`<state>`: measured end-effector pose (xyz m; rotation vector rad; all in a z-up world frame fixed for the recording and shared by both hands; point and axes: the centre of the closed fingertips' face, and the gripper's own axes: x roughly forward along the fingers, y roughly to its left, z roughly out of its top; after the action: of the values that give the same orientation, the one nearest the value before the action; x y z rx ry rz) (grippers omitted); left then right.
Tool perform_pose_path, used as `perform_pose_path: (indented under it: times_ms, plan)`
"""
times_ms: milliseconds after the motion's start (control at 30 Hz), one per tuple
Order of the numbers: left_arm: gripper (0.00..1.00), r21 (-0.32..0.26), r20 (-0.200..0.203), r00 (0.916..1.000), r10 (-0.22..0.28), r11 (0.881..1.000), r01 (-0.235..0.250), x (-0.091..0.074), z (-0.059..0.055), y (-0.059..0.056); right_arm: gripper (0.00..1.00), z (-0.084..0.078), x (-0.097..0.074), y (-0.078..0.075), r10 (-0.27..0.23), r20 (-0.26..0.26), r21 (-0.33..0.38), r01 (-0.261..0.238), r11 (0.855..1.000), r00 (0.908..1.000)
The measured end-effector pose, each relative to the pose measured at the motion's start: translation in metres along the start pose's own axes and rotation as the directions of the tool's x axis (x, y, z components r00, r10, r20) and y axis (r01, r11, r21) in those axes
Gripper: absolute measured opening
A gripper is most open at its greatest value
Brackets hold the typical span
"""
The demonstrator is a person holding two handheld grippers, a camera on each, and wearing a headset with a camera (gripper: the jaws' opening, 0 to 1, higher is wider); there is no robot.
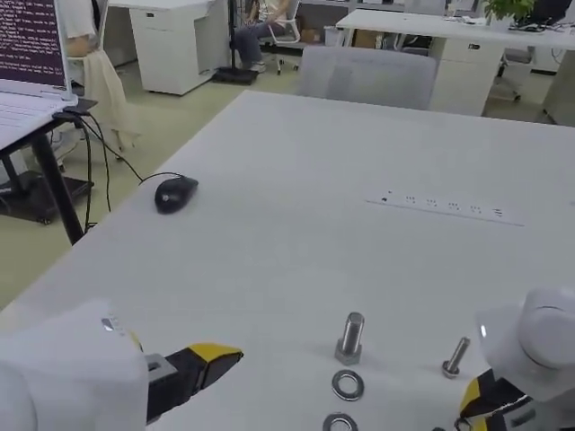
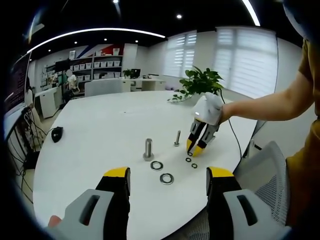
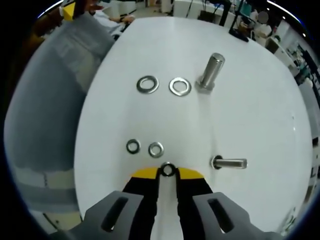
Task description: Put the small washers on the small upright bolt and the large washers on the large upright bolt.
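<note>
Right gripper (image 3: pixel 167 174) has its jaws drawn narrow, the yellow tips pinching a small washer (image 3: pixel 167 169) between them, low over the white table (image 3: pixel 260 115); whether that washer is lifted clear of the surface cannot be told. Just ahead of the tips a second small washer (image 3: pixel 156 149) and a third small washer (image 3: pixel 133 146) lie flat side by side, apart from each other. In the right gripper view the small bolt (image 3: pixel 229 163) stands upright on its head near the tips, off to one side, with nothing on its shaft. Farther on, the large bolt (image 3: pixel 210 72) also stands upright and bare, with the near large washer (image 3: pixel 180 86) lying just beside its hex head and the far large washer (image 3: pixel 147 84) next in the row. Left gripper (image 2: pixel 168 173) has its jaws spread wide with nothing between them, held at the table's near edge, well apart from the bolts and washers. In the head view a black mouse (image 1: pixel 175 193) and a white power strip (image 1: pixel 445 208) lie farther up the table.
</note>
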<state>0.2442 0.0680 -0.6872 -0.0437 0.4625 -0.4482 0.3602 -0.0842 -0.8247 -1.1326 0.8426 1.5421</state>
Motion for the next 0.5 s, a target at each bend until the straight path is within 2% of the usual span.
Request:
perform_pose_path:
  times_ms: [500]
  plan:
    - [0.6,-0.003,-0.001,1.0,0.004,1.0,-0.004,0.0004,-0.0008,-0.0005,0.12,-0.0014,-0.0027,0.0,0.006,-0.023,0.008,-0.006,1.0,0.9997]
